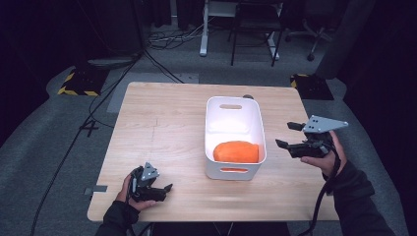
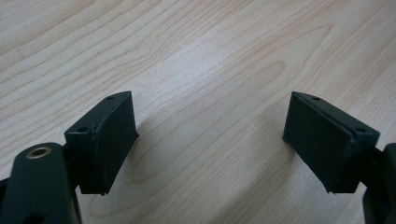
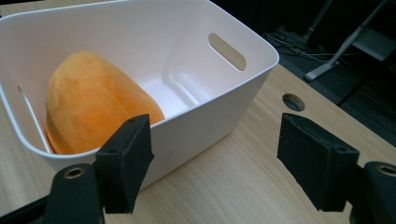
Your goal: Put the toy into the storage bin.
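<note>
Occupying most of the high view, the wooden worktop [image 1: 162,137] is square, pale, with its near edge partly covered by the person's forearms; a round cable hole [image 3: 293,101] shows near its far edge, half hidden behind the bin in the high view.

White plastic bin [image 1: 235,118]: stands right of centre on the worktop, upright, with slot handles at both short ends. Its near wall cuts off the lower part of what lies inside.

Orange item [image 1: 236,152]: lies in the near end of the bin, against the wall. Rounded on one side, soft-looking surface with a seam line seen in the right gripper view [image 3: 93,102]; what it is cannot be told for certain, and its underside is hidden.

Right hand-held gripper [image 1: 289,134]: held above the worktop just right of the bin, apart from it, jaws wide with nothing between them. A grey plate sits on top; the cable drops past the sleeve.

Left hand-held gripper [image 1: 167,189]: rests low at the near left corner of the worktop, well apart from the bin, jaws wide over bare wood [image 2: 210,116], holding nothing. The hand covers much of its body.
</note>
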The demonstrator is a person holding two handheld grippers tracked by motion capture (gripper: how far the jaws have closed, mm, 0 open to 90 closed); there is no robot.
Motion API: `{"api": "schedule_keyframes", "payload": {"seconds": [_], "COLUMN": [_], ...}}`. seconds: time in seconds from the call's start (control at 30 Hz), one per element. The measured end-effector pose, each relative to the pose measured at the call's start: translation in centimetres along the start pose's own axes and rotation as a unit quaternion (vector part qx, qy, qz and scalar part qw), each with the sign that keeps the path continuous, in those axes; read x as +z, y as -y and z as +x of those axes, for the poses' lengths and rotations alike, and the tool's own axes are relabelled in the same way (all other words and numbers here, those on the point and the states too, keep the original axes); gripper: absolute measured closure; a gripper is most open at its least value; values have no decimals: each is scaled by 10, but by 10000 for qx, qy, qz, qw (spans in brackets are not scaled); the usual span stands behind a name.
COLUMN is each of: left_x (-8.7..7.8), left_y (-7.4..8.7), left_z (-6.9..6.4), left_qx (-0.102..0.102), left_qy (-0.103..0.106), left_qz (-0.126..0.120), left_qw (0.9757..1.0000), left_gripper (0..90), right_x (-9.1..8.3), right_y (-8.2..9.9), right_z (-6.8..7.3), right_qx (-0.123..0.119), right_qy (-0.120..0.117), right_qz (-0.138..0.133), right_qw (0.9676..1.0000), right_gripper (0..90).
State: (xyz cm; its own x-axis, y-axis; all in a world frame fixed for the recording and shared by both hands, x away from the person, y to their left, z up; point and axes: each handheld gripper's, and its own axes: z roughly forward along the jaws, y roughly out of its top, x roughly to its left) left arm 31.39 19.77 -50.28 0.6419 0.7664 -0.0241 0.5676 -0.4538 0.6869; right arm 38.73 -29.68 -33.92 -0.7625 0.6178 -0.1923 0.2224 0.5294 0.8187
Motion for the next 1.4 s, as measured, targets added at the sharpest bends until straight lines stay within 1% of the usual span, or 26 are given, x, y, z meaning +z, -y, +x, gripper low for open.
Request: {"api": "schedule_keyframes", "payload": {"seconds": [0.1,0.13,0.17,0.2,0.23,0.3,0.33,0.43,0.5,0.63,0.73,0.83,0.87,1.0,1.1,1.23,1.4], "left_x": [0,0,0,0,0,0,0,0,0,0,0,0,0,0,0,0,0], "left_y": [0,0,0,0,0,0,0,0,0,0,0,0,0,0,0,0,0], "left_z": [0,0,0,0,0,0,0,0,0,0,0,0,0,0,0,0,0], "left_qx": [-2,-2,-1,-2,-2,-1,-2,-1,-2,-4,-6,-1,-5,-5,-9,-16,-18], "left_qy": [0,3,5,3,-6,4,-7,4,2,-8,-9,-6,-14,-3,-1,5,5], "left_qz": [5,12,13,7,1,12,0,12,12,1,13,14,14,13,13,21,10], "left_qw": [10000,10000,10000,10000,10000,10000,10000,10000,10000,10000,10000,10000,10000,10000,10000,10000,10000], "left_gripper": [173,173,173,173,173,173,173,173,173,173,173,173,173,173,172,172,172], "right_x": [-1,-1,-2,-2,-3,-3,-3,-5,-6,-6,-6,-6,-5,-4,-4,-5,-4], "right_y": [7,8,11,13,15,19,21,25,28,36,44,50,53,62,68,76,86], "right_z": [0,-1,-1,-2,-2,-3,-3,-4,-4,-4,-2,0,1,1,2,3,5], "right_qx": [23,-24,36,-8,37,33,29,27,19,19,33,61,38,72,46,112,122], "right_qy": [-8,12,11,1,13,48,8,3,-18,-72,-112,-109,-104,-134,-130,-137,-86], "right_qz": [64,83,103,103,141,175,150,198,177,266,336,411,443,488,566,597,702], "right_qw": [10000,10000,9999,9999,9999,9998,9999,9998,9998,9996,9994,9991,9990,9987,9983,9981,9974], "right_gripper": [264,264,264,264,263,263,261,254,252,241,234,229,226,226,226,226,224]}}
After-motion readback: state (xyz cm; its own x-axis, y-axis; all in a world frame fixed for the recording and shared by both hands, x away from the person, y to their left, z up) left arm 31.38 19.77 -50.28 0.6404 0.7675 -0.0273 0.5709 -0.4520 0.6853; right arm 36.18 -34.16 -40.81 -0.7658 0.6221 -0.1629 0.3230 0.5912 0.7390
